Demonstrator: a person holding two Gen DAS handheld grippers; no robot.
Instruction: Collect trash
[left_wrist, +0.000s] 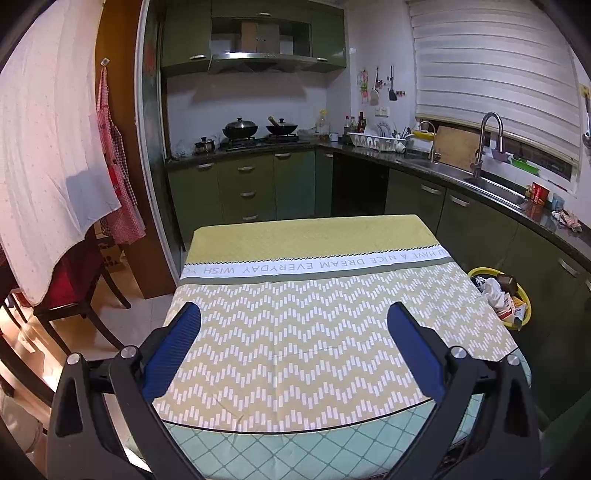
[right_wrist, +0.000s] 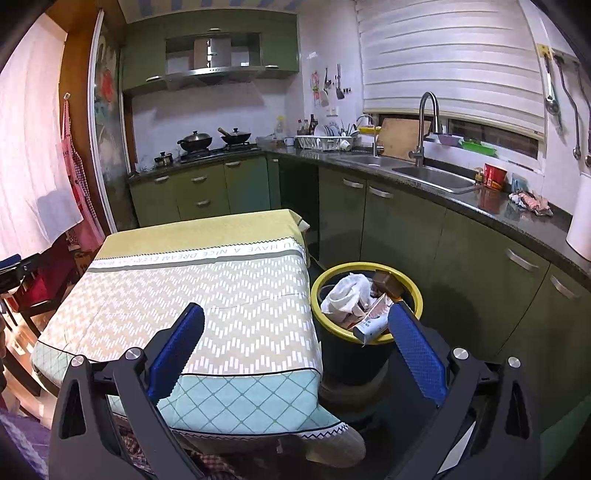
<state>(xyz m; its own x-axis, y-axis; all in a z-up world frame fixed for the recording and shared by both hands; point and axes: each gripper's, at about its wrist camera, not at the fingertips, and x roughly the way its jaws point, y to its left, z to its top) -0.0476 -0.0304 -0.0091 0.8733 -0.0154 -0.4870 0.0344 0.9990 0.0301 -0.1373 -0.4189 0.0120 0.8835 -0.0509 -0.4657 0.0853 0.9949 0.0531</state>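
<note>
— How many bins? 
— One yellow-rimmed bin (right_wrist: 366, 295), beside the one table (right_wrist: 207, 295).

— What can you count inside it? 
— One crumpled white wad (right_wrist: 347, 291), one brown box (right_wrist: 386, 282), one carton (right_wrist: 371, 319); the rest is too jumbled to count.

— On the stove? 
— Two lidded woks (right_wrist: 195, 140), and one small pot (right_wrist: 163, 158) beside them.

— At the sink? 
— Two taps (right_wrist: 424, 129), one cutting board (right_wrist: 400, 138), one dish rack (right_wrist: 325, 142), one red cup (right_wrist: 494, 176).

— Grippers? 
— Two: the left gripper (left_wrist: 293, 319) and the right gripper (right_wrist: 295, 319), each with two blue pads (right_wrist: 415, 354).

Patterned tablecloth (left_wrist: 314, 332); woks (left_wrist: 240, 129) on stove.
</note>
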